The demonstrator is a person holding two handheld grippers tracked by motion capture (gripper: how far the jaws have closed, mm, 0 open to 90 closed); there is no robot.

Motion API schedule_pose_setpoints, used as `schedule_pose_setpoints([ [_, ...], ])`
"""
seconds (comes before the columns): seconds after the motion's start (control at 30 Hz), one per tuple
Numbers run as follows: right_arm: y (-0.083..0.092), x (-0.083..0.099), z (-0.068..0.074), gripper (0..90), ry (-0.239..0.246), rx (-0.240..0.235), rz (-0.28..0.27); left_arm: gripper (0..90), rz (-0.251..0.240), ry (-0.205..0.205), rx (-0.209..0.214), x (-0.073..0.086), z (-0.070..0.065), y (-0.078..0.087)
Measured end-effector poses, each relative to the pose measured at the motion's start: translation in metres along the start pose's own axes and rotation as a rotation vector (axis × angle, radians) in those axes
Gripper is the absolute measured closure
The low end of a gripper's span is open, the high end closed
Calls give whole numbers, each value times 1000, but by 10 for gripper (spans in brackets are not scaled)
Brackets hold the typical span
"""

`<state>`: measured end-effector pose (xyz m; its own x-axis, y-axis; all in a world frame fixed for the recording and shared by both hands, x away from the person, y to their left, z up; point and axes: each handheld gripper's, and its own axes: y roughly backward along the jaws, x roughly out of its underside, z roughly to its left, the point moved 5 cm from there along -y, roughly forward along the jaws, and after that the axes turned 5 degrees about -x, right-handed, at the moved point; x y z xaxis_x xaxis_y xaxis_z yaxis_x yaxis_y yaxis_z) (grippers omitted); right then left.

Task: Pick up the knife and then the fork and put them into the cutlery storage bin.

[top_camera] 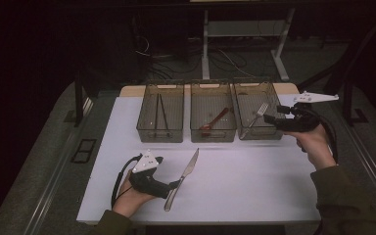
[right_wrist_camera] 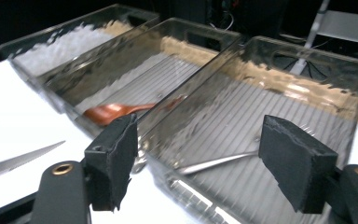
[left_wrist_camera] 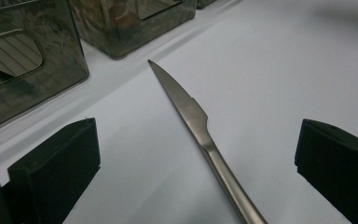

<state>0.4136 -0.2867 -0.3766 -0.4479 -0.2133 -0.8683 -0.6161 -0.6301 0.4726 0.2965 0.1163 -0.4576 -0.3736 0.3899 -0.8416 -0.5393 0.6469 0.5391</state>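
The left tongs [top_camera: 175, 184] stand apart astride the handle of a slim silver steel table knife [top_camera: 182, 177], lying on the white surface [top_camera: 254, 181] between them. Best lowered and squeezed squarely on the handle. The right tongs [top_camera: 270, 119], apart and empty, hover beside the clear smoky plastic bin [top_camera: 257, 133] holding a silver metal fork [top_camera: 255, 116].

Three clear bins are counted on the worktop [top_camera: 254, 196]: a left bin [top_camera: 160, 112], a middle bin [top_camera: 213, 111] and a right bin [top_camera: 257, 110]. One pair of chopsticks [top_camera: 159, 113], one wooden spoon [top_camera: 214, 121] and one fork [top_camera: 255, 116] are counted inside them. One knife [top_camera: 182, 178] is counted on the bare surface. Two handheld grippers are seen, left gripper [top_camera: 178, 183] and right gripper [top_camera: 269, 119].
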Motion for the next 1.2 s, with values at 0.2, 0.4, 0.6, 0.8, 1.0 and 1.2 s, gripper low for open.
schedule_pose_setpoints([
  [0.2, 4, 20, 28, 268, 41, -42, 25, 17, 22, 6, -4, 0, -2, -1],
  [0.4, 6, 42, 48, 263, 46, -51, 42, 123, 39, 26, -11, 0, -4, -1],
  [0.6, 8, 66, 62, 257, 35, -50, 58, 258, 68, 39, 2, 0, -10, -5],
  [0.8, 10, 91, 74, 233, 44, -55, 73, 416, 105, 43, 6, 1, -18, -9],
  [1.0, 15, 106, 82, 197, 44, -57, 51, 527, 152, 50, -8, 6, -20, -12],
  [1.2, 17, 120, 86, 182, 49, -55, 56, 584, 195, 49, -17, 10, -22, -16],
])
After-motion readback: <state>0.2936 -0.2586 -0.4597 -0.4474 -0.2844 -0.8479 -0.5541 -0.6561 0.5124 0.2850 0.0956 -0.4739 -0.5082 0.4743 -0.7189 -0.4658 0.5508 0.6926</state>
